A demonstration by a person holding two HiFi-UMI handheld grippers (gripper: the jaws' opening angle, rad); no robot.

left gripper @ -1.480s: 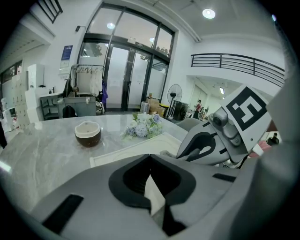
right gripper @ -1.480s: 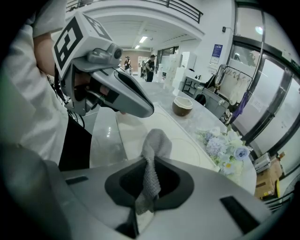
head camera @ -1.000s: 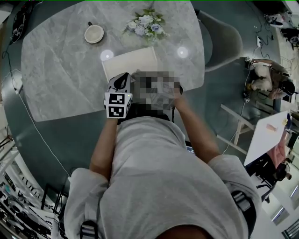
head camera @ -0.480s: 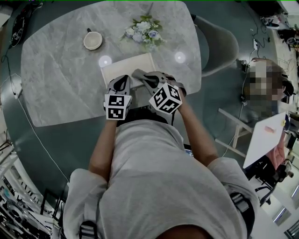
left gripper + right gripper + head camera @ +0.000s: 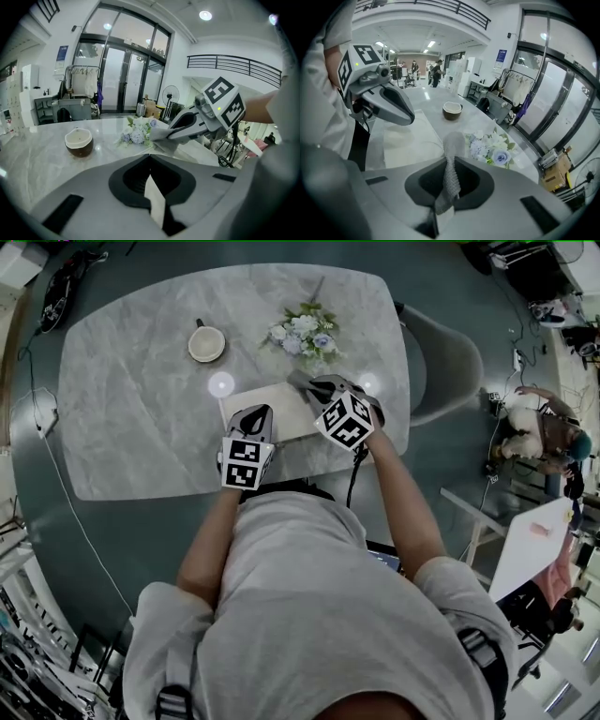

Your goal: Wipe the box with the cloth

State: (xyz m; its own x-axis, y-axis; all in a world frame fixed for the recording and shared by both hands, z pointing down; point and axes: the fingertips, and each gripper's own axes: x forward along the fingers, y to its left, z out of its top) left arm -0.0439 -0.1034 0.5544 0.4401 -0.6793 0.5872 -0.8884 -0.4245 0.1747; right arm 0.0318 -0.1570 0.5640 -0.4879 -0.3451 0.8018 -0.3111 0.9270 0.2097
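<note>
1. On the marble table in front of me, the box lies flat near my edge, a pale slab with its long side toward me.
2. My left claw sits at the near left part of the box, its marker cube toward my chest.
3. In the left gripper view, the jaws are pressed together. A thin pale strip is caught in the seam between them, and it appears to be the edge of the box.
4. My right claw reaches over the far right corner of the box and is pinching the cloth.
5. The cloth is grey and bunches out past the tips, over the far edge of the box.
6. In the right gripper view, the woven cloth runs up through the closed jaws. It stands in a soft fold just above them.
7. Beyond that fold the bare top of the box shows, with the left claw's tip hanging over its near side.
8. Seen from the left, the cloth droops from the right claw's tip toward the box. I cannot tell whether it touches the surface.
9. A cup stands farther back on the table, to the left and well apart from the box.
10. A bunch of flowers lies just beyond the far edge of the box, near the cloth.
11. A chair stands at the right end of the table.
</note>
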